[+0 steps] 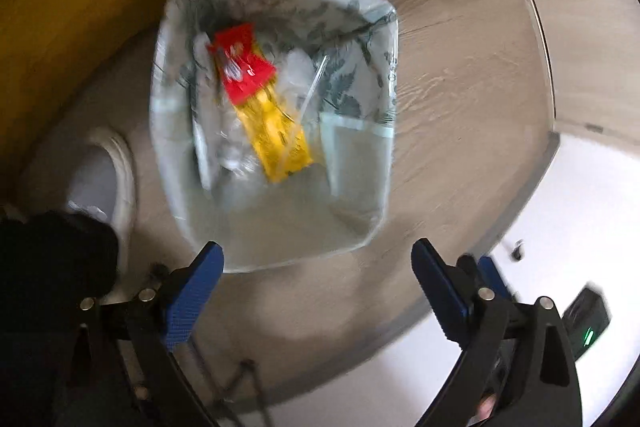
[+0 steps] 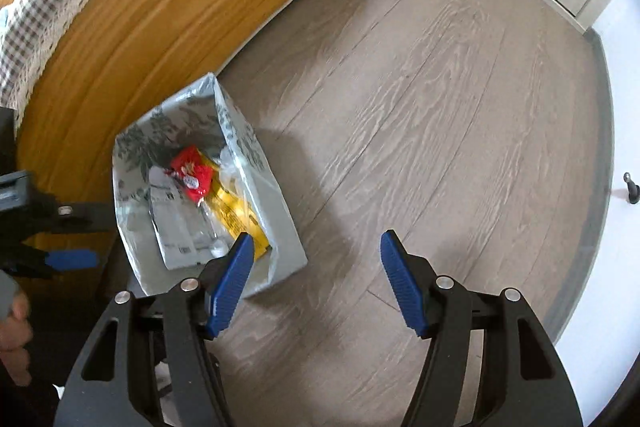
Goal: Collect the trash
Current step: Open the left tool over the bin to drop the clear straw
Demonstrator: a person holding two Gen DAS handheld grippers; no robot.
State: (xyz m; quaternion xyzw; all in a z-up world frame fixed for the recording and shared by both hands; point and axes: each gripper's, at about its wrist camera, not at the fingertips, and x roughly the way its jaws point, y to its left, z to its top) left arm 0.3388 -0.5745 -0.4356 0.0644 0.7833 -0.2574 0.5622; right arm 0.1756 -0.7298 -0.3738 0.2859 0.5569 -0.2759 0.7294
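Left wrist view, my entry: left gripper [image 1: 318,259] jaws wide and empty above paper bag [image 1: 276,231] holding red wrapper [image 1: 242,67]; right gripper [image 2: 316,253] likewise agape, bag to its left.

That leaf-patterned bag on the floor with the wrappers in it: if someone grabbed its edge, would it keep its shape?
Probably not. The bag looks like thin paper or plastic with creased walls, so it would likely fold. Its load, a red wrapper and a yellow packet, looks light, so it may also slide or tip if pushed.
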